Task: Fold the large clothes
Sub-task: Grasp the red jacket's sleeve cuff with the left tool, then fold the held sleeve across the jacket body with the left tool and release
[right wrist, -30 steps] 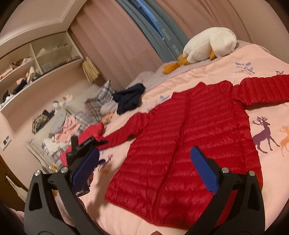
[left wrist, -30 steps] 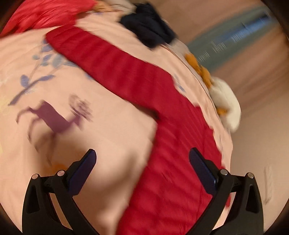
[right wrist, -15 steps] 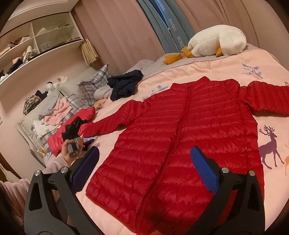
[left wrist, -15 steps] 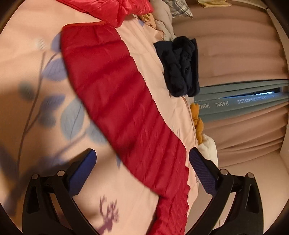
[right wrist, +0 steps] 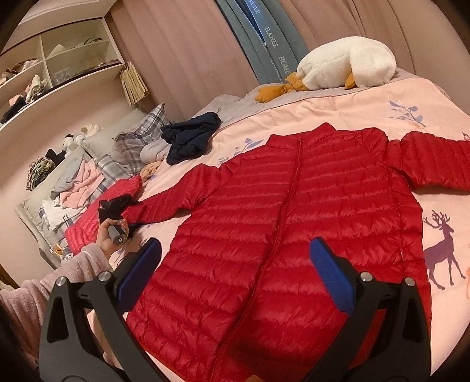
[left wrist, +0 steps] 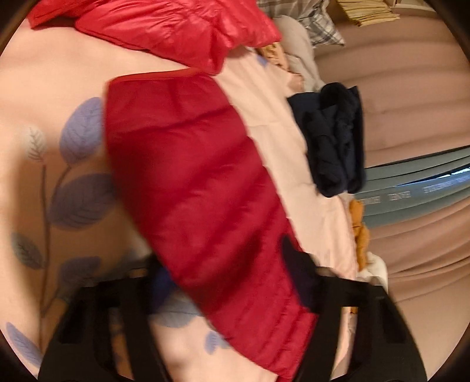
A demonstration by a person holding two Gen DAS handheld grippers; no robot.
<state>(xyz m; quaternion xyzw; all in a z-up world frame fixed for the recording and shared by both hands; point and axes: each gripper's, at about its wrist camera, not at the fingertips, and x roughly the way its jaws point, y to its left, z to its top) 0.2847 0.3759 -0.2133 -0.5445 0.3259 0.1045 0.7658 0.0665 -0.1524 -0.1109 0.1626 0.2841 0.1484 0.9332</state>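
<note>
A red quilted down jacket (right wrist: 293,220) lies flat and zipped on the pink bedspread (right wrist: 323,108), both sleeves spread out. Its left sleeve (left wrist: 191,176) runs between the blurred fingers of my left gripper (left wrist: 227,273). Those jaws are closing, one pad at each edge of the sleeve, and the fabric is not bunched. The right wrist view shows that gripper (right wrist: 114,211) near the cuff, held by a hand in a pink fleece sleeve (right wrist: 108,238). My right gripper (right wrist: 235,249) hovers open above the jacket's lower front, with nothing between its blue pads.
A second, brighter red padded garment (left wrist: 164,26) lies just past the cuff. A dark navy garment (right wrist: 188,138) is bunched near the plaid pillows (right wrist: 141,138). A white plush goose (right wrist: 343,64) lies at the far edge by the curtains. Shelves fill the left wall.
The left gripper has swung from the jacket's shoulder out along the sleeve and come down onto it, and its jaws have narrowed. The right gripper has drifted closer over the jacket's front.
</note>
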